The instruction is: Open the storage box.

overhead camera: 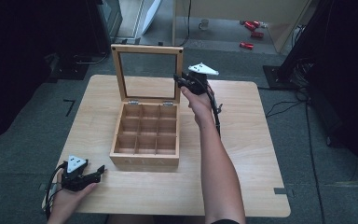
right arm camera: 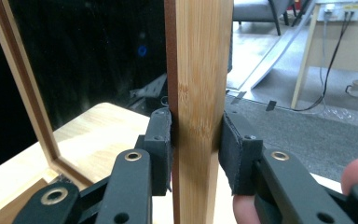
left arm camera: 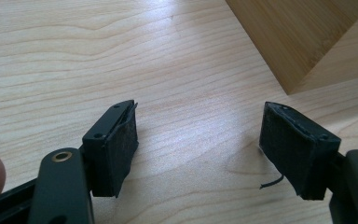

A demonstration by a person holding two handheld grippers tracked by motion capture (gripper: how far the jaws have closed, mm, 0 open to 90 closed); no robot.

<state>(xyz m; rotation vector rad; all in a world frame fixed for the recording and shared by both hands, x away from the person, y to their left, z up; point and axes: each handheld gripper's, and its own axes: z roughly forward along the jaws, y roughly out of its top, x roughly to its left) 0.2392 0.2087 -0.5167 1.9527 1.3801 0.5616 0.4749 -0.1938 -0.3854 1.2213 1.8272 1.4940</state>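
Observation:
A wooden box (overhead camera: 144, 156) with several empty compartments stands in the middle of the table, its glass-paned lid (overhead camera: 148, 51) raised upright. My right gripper (overhead camera: 179, 81) is shut on the lid's right frame edge (right arm camera: 196, 93), both pads pressed against the wood. My left gripper (overhead camera: 95, 173) rests open near the table's front left corner, jaws wide apart over bare tabletop (left arm camera: 196, 140), with nothing between them. A corner of the box (left arm camera: 298, 42) lies ahead of it to the right.
The light wooden table (overhead camera: 251, 140) has free surface on both sides of the box. Beyond it lie a grey floor, cables (overhead camera: 284, 107), red objects (overhead camera: 249, 35) and a white cup (overhead camera: 204, 23).

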